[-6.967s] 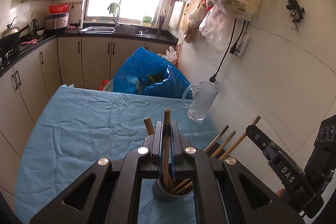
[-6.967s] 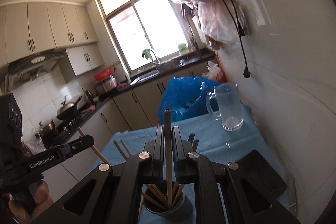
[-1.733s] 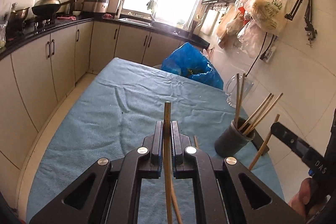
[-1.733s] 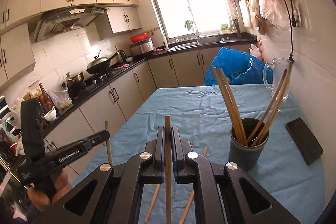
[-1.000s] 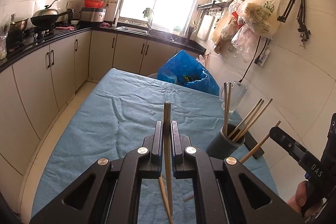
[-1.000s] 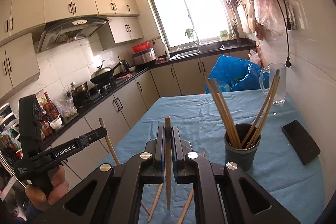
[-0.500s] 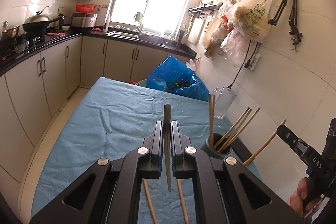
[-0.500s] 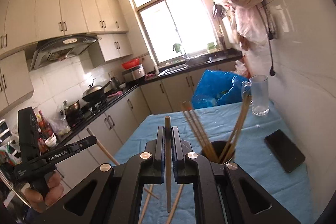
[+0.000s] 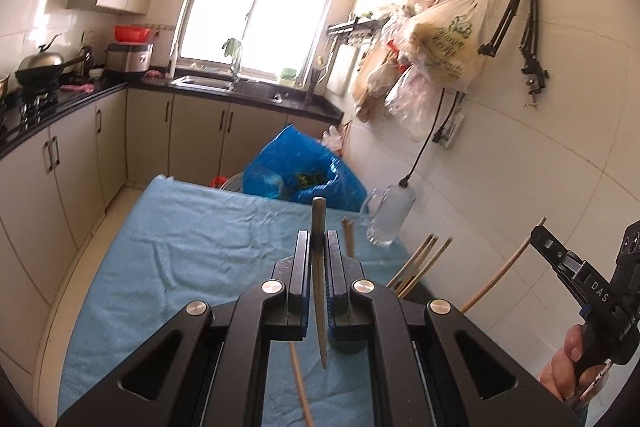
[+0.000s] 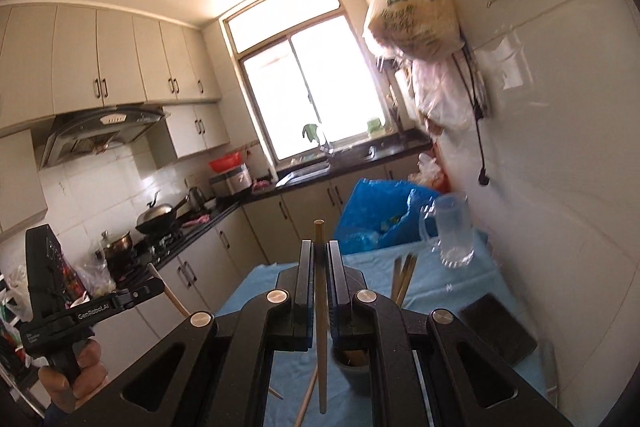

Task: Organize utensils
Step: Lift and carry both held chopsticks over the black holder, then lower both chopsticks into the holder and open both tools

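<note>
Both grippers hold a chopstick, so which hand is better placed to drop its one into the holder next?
Probably right. The chopstick in the right gripper hangs just beside the holder, while the left gripper stands well off to the side in the right wrist view.

The dark cup [image 9: 349,343] is mostly hidden behind the left gripper [image 9: 319,250] frame in the left wrist view, so only a sliver of its wall and the chopstick tops [image 9: 420,259] get seen. Same deal in the right wrist view, where just a bit of rim is peeked under the right gripper [image 10: 319,254]. The loose chopstick [image 9: 301,389] on the blue cloth [image 9: 180,259] is cut off by the bottom edge. The glass mug [image 10: 454,233] is smeared by motion blur, and the print on the hanging bag [image 10: 408,15] can't be read. The black slab [image 10: 498,327] can't really be identified.
</note>
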A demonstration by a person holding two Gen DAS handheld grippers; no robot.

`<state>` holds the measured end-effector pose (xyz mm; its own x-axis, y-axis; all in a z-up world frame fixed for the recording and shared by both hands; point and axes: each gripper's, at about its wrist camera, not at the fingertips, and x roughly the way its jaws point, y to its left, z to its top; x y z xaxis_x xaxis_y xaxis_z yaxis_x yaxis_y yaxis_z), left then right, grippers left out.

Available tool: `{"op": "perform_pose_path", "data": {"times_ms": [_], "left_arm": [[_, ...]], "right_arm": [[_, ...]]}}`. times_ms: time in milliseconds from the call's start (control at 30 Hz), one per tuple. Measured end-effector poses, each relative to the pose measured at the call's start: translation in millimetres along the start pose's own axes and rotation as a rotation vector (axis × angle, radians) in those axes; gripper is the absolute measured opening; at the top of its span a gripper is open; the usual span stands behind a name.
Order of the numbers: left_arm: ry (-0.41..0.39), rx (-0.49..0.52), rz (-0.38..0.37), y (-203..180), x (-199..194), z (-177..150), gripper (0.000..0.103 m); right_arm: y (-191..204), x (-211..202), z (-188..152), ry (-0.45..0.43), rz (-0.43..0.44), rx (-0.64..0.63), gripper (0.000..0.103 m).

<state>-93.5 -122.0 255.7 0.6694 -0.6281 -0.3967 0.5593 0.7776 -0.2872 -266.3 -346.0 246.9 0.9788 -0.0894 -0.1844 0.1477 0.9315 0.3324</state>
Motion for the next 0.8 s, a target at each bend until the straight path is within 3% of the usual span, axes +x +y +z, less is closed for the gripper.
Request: {"op": "perform_pose_path", "data": {"times_ms": [200, 433, 800], "left_arm": [[-0.027, 0.011, -0.051, -23.9, 7.1, 27.3, 0.006], [-0.031, 0.018, -0.081, -47.5, 32.7, 48.7, 0.006], [0.048, 0.009, -0.08, -51.3, 86.2, 33.9, 0.006]], "right_arm": [[-3.0, 0.9, 28.2, -0.052, -0.016, -0.01, 0.006], [-16.8, 23.1, 49.3, -0.055, -0.031, 0.016, 0.006], [-41.3, 60.9, 45.4, -0.009, -0.061, 0.036, 0.006]]}}
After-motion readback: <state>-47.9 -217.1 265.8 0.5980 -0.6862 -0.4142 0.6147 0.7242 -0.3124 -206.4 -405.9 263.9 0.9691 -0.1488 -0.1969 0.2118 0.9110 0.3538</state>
